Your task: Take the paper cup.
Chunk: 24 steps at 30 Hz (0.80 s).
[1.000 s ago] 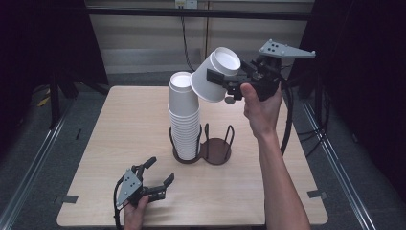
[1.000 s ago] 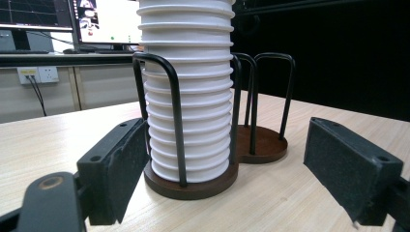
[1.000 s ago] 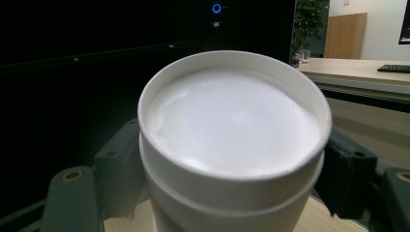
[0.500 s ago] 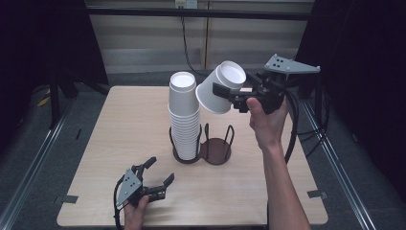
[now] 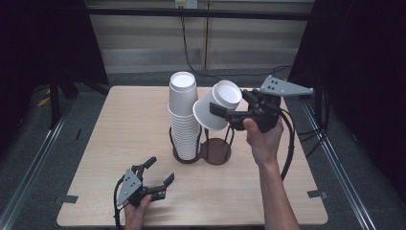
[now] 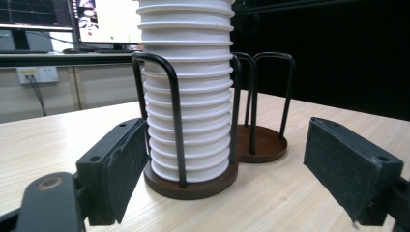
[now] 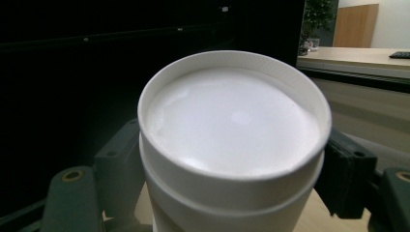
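The lower part of the white paper cup (image 7: 232, 145) is cut off at the bottom of the right gripper view, and its mouth cannot be seen there. It is shown bottom-up and tilted, plain white with a rolled base rim. It is clamped between the jaws of the right gripper (image 5: 225, 111), above the empty ring of the wire holder (image 5: 216, 152) and just beside the cup stack (image 5: 183, 115). The left gripper (image 5: 159, 176) is seen on the worktop (image 5: 119, 124), its jaws apart and holding nothing.
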Each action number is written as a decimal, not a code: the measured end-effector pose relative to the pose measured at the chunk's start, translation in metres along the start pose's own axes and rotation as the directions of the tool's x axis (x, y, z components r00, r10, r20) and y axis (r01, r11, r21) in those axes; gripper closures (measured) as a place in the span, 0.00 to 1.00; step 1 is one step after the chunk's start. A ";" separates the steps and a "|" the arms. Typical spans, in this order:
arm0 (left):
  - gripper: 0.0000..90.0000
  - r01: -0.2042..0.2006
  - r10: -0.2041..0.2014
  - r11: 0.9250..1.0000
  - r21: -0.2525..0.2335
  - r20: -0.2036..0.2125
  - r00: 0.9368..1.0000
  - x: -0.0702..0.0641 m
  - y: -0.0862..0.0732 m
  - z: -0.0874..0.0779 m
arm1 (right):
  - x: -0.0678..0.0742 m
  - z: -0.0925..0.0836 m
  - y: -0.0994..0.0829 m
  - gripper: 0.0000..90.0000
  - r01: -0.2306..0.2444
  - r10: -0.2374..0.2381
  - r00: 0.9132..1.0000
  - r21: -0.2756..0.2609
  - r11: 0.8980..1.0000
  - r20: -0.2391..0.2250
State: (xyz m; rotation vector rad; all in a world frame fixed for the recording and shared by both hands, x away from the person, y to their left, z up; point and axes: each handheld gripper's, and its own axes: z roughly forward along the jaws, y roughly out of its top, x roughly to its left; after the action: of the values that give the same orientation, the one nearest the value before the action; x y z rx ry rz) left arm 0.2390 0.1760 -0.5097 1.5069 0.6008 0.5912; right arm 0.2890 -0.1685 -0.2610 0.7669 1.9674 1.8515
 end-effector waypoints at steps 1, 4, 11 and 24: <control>0.17 -0.001 0.001 1.000 0.001 0.004 1.000 0.000 0.000 0.000 | 0.001 -0.001 -0.003 0.26 -0.003 0.003 1.000 -0.001 1.000 -0.002; 0.17 0.000 0.000 1.000 0.002 0.019 1.000 0.000 0.000 0.000 | 0.001 -0.001 -0.010 0.26 -0.012 0.012 1.000 -0.002 1.000 -0.009; 0.18 0.009 -0.012 0.998 0.055 0.066 0.998 -0.002 0.006 0.003 | 0.002 0.005 -0.035 0.26 -0.038 0.039 0.999 0.028 0.999 -0.030; 0.19 -0.001 -0.006 0.997 0.073 0.103 0.995 -0.008 0.024 0.004 | 0.006 0.019 -0.070 0.26 -0.065 0.070 0.995 0.070 0.995 -0.071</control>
State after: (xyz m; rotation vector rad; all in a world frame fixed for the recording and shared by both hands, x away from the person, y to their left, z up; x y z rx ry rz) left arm 0.2358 0.1672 -0.4860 1.5945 0.5492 0.4911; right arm 0.2845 -0.1506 -0.3312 0.8049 2.0830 1.8854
